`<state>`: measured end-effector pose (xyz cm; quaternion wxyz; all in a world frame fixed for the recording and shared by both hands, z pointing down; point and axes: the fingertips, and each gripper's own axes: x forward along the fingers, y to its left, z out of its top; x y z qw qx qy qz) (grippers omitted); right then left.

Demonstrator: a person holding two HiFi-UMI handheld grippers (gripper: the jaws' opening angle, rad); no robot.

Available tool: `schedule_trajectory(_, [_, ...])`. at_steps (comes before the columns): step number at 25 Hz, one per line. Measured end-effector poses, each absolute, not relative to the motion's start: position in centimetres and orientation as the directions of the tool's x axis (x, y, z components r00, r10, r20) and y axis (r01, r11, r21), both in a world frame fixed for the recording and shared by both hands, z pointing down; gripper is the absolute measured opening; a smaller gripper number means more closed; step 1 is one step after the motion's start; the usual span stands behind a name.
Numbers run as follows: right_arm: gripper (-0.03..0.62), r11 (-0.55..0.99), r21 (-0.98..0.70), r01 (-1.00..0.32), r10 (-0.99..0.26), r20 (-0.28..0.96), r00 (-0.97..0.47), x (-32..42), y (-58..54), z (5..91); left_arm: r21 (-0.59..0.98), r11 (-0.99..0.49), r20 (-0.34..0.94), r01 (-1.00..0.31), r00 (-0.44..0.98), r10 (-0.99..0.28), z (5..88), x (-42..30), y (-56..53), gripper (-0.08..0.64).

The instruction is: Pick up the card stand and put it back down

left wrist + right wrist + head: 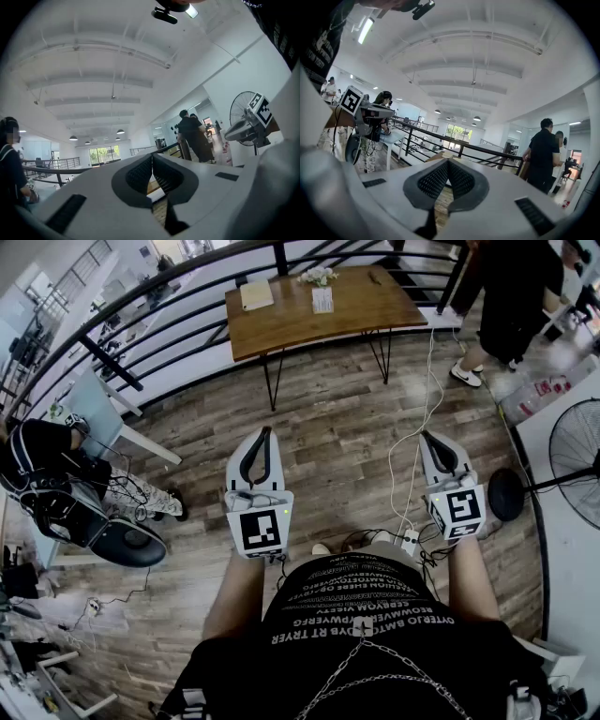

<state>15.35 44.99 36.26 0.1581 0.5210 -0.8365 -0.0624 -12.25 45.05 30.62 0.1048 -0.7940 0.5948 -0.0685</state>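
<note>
**Plank floor** (pixel 337 437): the largest element. You stand on it well short of the work area, so nothing of the task is within reach.

**Black railing** (pixel 169 296): runs along the far side and bounds the floor behind the wooden surface (pixel 309 334).

**Wooden surface:** stands far from you, just in front of the railing. It carries the card stand (pixel 322 300), a small white upright near its far middle. A pale notebook (pixel 255 294) lies to the left of it, and a pale cluster (pixel 317 276) sits just beyond it. The cluster may be a potted sprig, but it is too small to tell. No other container can be made out, and none shows any contents.

**Floor fan** (pixel 577 460): at the right edge, clear of your path.

**Bystander** (pixel 511 296): stands far right, beside the surface's right end.

**Left tongs** (pixel 267 430) (pixel 152 157): you hold them level and pointing ahead. The tips are together and nothing is between them.

**Right tongs** (pixel 427 435) (pixel 448 161): held the same way but tipped slightly down. They are closed on nothing, and a white cable (pixel 412 456) trails beside them.

**Reading:** this looks like a ready stance, with both tongs carried parallel and idle. The card stand is untouched. The pick-up probably calls for an approach first, then opening one pair.
</note>
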Motion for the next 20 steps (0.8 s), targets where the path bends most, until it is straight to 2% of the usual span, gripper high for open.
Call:
schedule_trajectory(8, [0.014,0.422,0.263,-0.868,-0.904,0.198,-0.379,14.1,45.9,35.6,-0.184,-0.285,0.032,-0.941,0.284,-0.958,32.0,-14.3,45.8,0.029])
schedule_trajectory(13, [0.014,0.397,0.278,-0.875,-0.915,0.198,-0.352,13.3,46.3,35.7,-0.257,-0.278,0.059,-0.925,0.273,-0.96,33.5,-15.5,46.0,0.029])
schedule_trajectory(20, [0.014,0.412,0.246,-0.877,-0.906,0.212,-0.366,12.8,45.8,36.5,-0.235,-0.25,0.018,-0.939,0.253,-0.967,33.3,-16.4,45.3,0.029])
